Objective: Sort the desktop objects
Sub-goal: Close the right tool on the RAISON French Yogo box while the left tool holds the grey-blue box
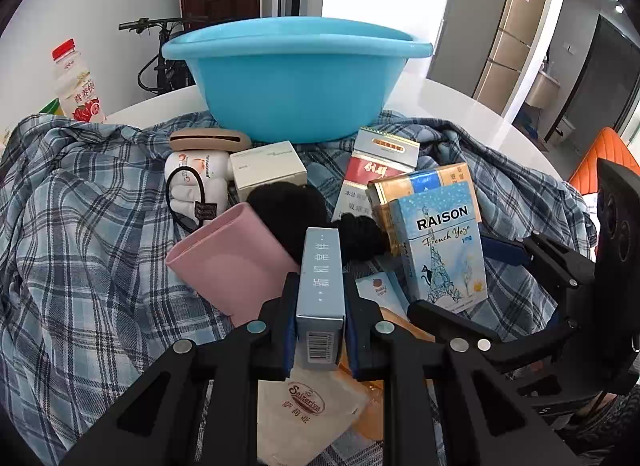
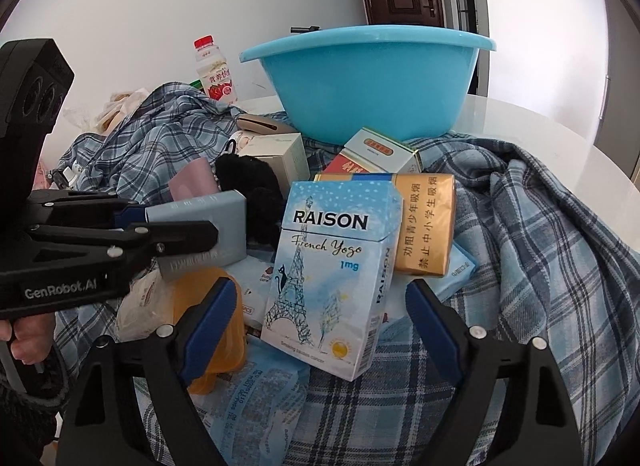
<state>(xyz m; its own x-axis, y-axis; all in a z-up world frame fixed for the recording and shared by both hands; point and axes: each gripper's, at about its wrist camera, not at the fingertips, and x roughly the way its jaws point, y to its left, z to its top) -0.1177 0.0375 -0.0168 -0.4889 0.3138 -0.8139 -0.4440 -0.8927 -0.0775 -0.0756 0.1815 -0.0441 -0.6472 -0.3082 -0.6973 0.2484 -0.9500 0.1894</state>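
Comparing the two wrist views: the left gripper was clamped on a slim grey-blue box, its pads pressing both long sides, barcode end toward the camera. Only the right wrist view showed that box from the side, lifted above an orange packet. The right gripper stood wide apart around the RAISON pack, which stood upright on the plaid cloth; the blue pads were clear of both its sides. The left view alone showed a pink case, a white bottle with a black hair tie and a Salzeriya sachet. The gold pack leaned behind RAISON. A blue basin sat at the far edge of the heap in both views.
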